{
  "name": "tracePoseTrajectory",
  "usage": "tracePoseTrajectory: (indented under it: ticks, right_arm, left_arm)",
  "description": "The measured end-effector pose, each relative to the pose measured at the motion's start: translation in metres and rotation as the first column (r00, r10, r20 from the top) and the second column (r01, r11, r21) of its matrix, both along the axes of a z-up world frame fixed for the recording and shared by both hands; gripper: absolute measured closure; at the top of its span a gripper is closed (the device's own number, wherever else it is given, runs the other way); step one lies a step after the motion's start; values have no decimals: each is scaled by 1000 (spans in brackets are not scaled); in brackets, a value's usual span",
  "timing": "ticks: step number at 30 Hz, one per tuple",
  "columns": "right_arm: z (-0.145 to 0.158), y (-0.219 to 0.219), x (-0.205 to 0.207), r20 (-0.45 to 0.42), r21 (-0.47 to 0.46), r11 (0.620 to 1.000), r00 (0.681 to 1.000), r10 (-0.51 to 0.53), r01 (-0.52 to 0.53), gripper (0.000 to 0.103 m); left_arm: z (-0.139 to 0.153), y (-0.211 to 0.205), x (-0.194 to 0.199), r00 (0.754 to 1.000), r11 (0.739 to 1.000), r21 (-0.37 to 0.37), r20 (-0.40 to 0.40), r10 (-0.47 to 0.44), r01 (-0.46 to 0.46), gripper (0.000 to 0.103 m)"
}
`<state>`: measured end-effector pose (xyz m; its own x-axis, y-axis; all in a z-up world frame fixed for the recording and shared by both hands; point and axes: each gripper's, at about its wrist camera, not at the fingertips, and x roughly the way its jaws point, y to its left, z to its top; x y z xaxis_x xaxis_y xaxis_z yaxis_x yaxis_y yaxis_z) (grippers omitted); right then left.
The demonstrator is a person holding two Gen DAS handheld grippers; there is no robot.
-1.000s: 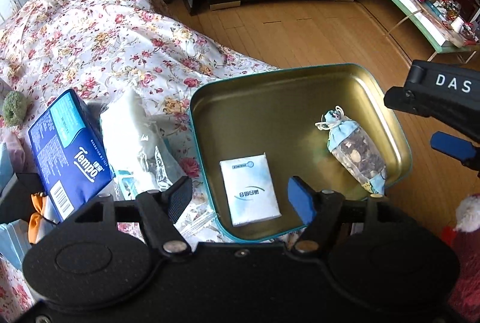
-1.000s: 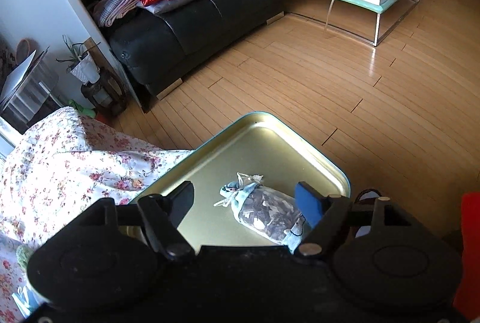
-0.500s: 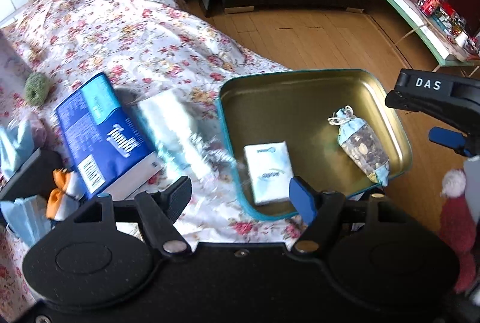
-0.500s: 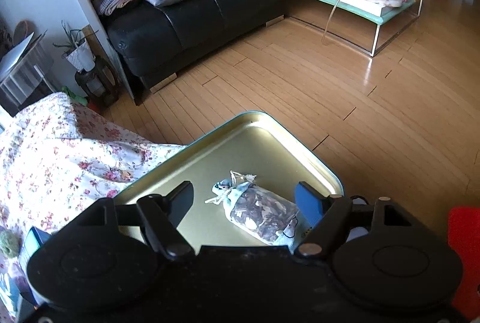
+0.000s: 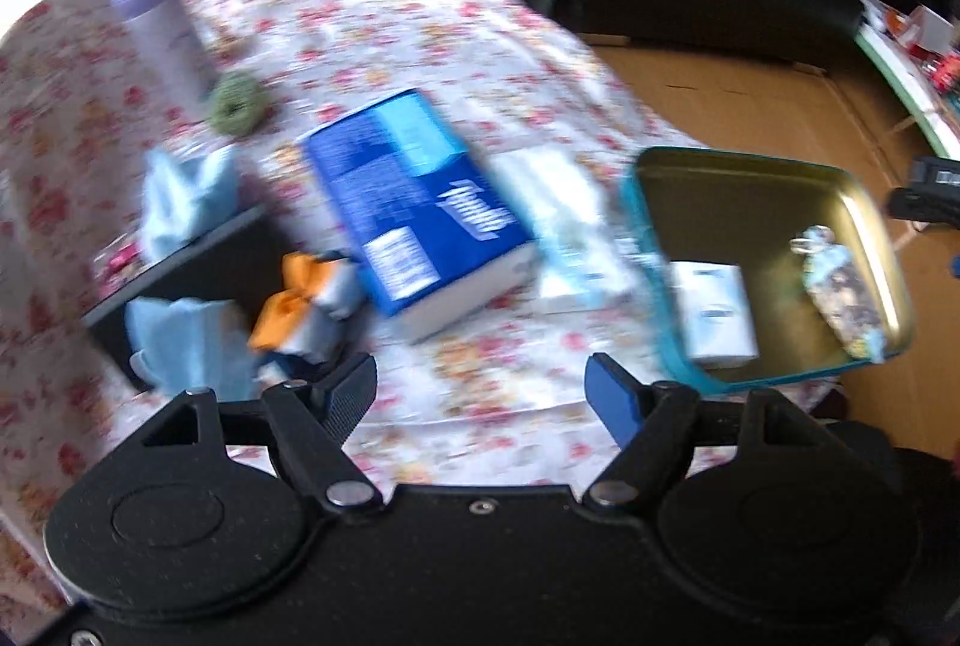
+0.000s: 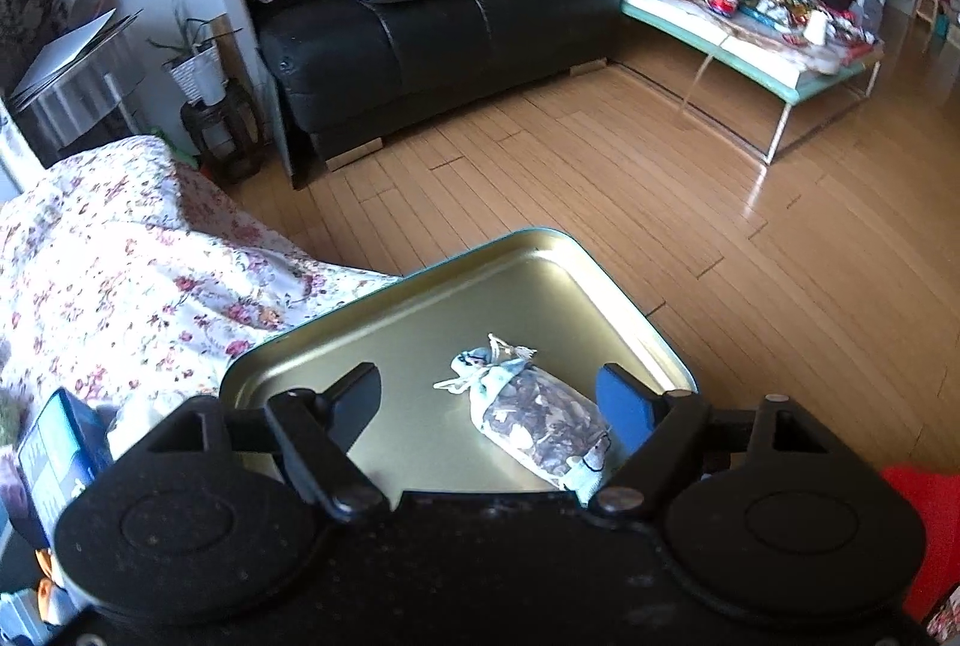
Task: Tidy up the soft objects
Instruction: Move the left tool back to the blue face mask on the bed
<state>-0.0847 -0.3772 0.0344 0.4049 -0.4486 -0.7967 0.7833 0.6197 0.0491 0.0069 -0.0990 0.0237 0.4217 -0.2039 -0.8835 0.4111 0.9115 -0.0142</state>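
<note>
2 grippers are gaping, jaws just widening, nothing between: left gripper (image 5: 480,385) over the blue pack (image 5: 414,208), right gripper (image 6: 489,394) above the tin (image 6: 420,298). Pack is looking light and squashy, so I'm judging its long sides are offering the best pinch

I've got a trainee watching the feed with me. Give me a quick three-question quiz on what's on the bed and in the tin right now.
1. True or false: the gold tin already holds a white tissue pack and a drawstring pouch.
2. Where does the blue tissue pack lie?
A. in the tin
B. on the floral bedspread, outside the tin
C. on the wooden floor
3. Fill the gap: the left claw and the right claw both stand ____, with nothing gripped.

Key:
1. True
2. B
3. open; both have just been opening further, and the pouch lies between the right claw's fingers without being pressed.
</note>
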Motion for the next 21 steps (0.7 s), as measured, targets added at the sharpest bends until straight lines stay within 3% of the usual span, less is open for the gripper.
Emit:
tracePoseTrajectory:
  ticks: [6, 12, 16, 19, 21]
  right_arm:
    - [5, 23, 7, -20, -67, 995, 997, 73, -74, 22]
    - [9, 57, 17, -53, -156, 972, 984, 169, -176, 17]
    - [-2, 80, 22, -70, -86, 963, 966, 249, -255, 16]
    - [-4, 108, 26, -101, -141, 940, 949, 297, -310, 16]
    - [-4, 123, 28, -112, -178, 924, 940, 322, -338, 15]
  left_arm:
    - [-11, 56, 14, 989, 989, 27, 41, 141, -143, 31]
    - [-20, 122, 40, 945, 947, 62, 116, 307, -315, 30]
    - [-31, 167, 53, 916, 917, 29, 82, 393, -397, 30]
    - [-38, 189, 68, 886, 887, 3, 51, 461, -462, 31]
    - [-43, 197, 76, 881, 881, -3, 29, 473, -473, 31]
